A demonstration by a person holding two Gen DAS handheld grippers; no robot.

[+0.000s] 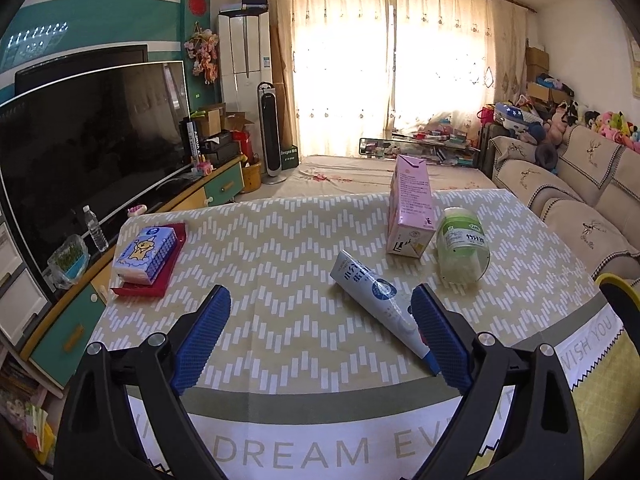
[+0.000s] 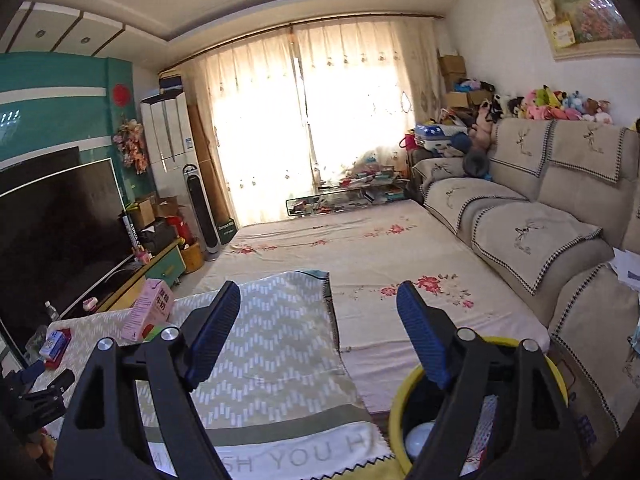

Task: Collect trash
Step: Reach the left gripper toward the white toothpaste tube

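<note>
1. The left gripper (image 1: 320,332) is spread wide, holding nothing, above the table's (image 1: 280,240) near edge.
2. A toothpaste tube (image 1: 374,300) lies flat beside its right pad.
3. A pink milk carton (image 1: 410,208) stands near the far right corner, with a toppled green bottle (image 1: 462,246) alongside.
4. The right gripper (image 2: 320,340) is released, empty, beside the yellow-rimmed bin (image 2: 400,404) past the table's right edge.

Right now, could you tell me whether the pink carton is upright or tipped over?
Upright: the pink carton stands on its base on the table.
</note>
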